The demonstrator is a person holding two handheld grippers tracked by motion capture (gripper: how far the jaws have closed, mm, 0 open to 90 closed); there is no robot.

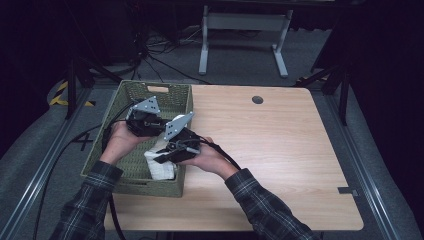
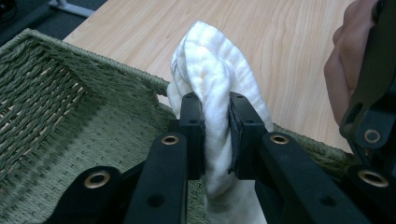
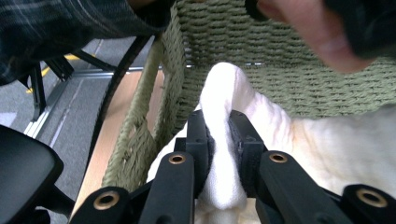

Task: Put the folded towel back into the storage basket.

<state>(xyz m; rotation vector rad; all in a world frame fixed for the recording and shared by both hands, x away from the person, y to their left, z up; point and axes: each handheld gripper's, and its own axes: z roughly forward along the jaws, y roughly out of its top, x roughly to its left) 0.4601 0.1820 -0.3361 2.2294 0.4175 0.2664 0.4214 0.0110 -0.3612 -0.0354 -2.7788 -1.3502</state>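
A white cloth (image 1: 161,167) hangs bunched over the near right part of a green woven basket (image 1: 172,97) at the table's left edge. My left gripper (image 1: 150,127) is over the basket, and its jaws pinch a fold of the white cloth (image 2: 215,88), so the left gripper (image 2: 216,128) is shut on it. From the right, my right gripper (image 1: 167,156) reaches across the basket's rim. In its own view the right gripper (image 3: 218,140) is shut on another fold of the white cloth (image 3: 224,93), with the basket's wall (image 3: 280,56) behind.
The light wooden table (image 1: 270,150) stretches out to the right of the basket, with a round cable hole (image 1: 257,99) near its far edge. A white desk frame (image 1: 245,35) stands on the floor beyond. Black cables trail from both grippers.
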